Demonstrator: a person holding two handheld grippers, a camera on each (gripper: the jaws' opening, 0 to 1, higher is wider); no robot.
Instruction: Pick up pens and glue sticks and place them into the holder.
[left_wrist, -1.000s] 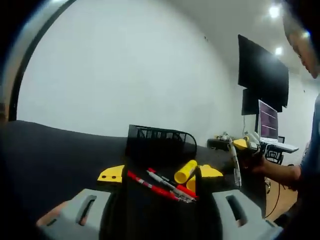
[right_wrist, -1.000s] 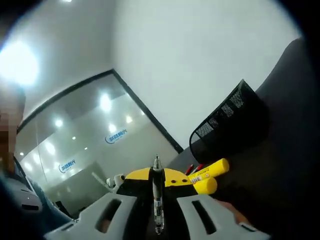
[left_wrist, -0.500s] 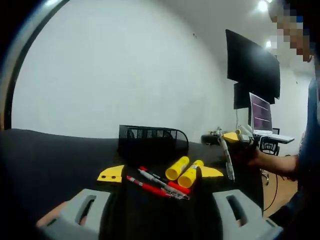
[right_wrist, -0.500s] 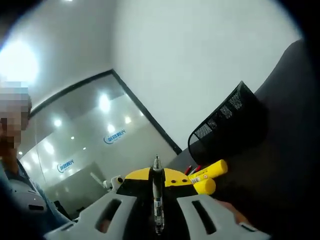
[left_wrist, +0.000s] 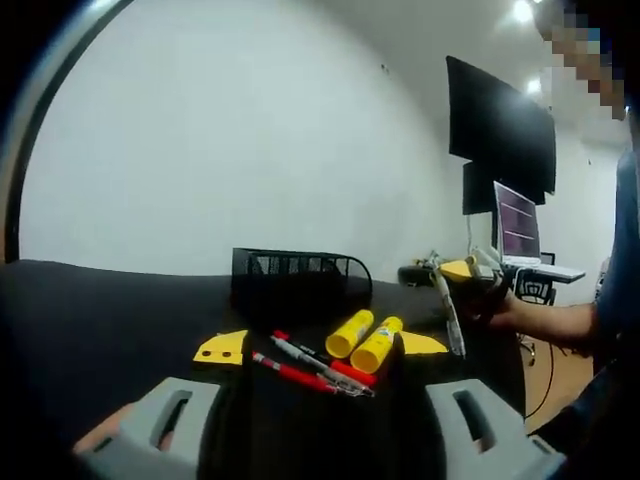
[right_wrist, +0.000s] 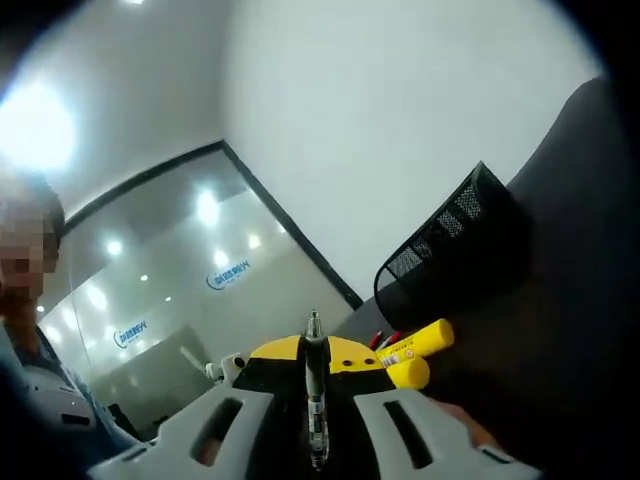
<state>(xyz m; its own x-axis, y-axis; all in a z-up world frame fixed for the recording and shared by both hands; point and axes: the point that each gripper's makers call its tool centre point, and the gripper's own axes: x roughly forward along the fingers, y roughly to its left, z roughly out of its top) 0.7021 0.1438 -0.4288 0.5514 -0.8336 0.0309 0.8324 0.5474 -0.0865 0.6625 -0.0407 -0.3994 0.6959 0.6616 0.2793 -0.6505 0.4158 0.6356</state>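
left gripper (left_wrist: 320, 350): jaws spread wide, yellow tips well apart, nothing between them; hovers above the black tabletop (left_wrist: 110, 310), aimed at the item pile.
right gripper (right_wrist: 315, 350): jaws pressed together on a silver pen (right_wrist: 315, 400), which stands straight up between the yellow tips, nib sticking out above them. From the left gripper view it (left_wrist: 462, 272) hangs off to the right, pen (left_wrist: 447, 318) slanting down from it, a person's hand (left_wrist: 500, 310) behind it.
mesh holder (left_wrist: 300, 280): black, low, open top; sits on the table just behind the pile. In the right gripper view it (right_wrist: 455, 250) shows tilted, upper right of the jaws.
glue sticks: two yellow, lying side by side, the left one (left_wrist: 350, 333) and the right one (left_wrist: 375, 344) touching or nearly so, just in front of the holder. One glue stick (right_wrist: 415, 345) shows just right of the right gripper's tips.
pens on table: red pen (left_wrist: 290, 372) and a silver-and-red pen (left_wrist: 305, 355) lying diagonally, left of the glue sticks, ends crossing under them.
edges: table's far edge runs behind the holder against the white wall (left_wrist: 220, 150); right edge drops off near the right gripper.
open room: bare black surface wide to the left of the pile; air above the holder's mouth free.
background: dark wall screen (left_wrist: 500, 130), laptop (left_wrist: 520, 225) on a desk far right.
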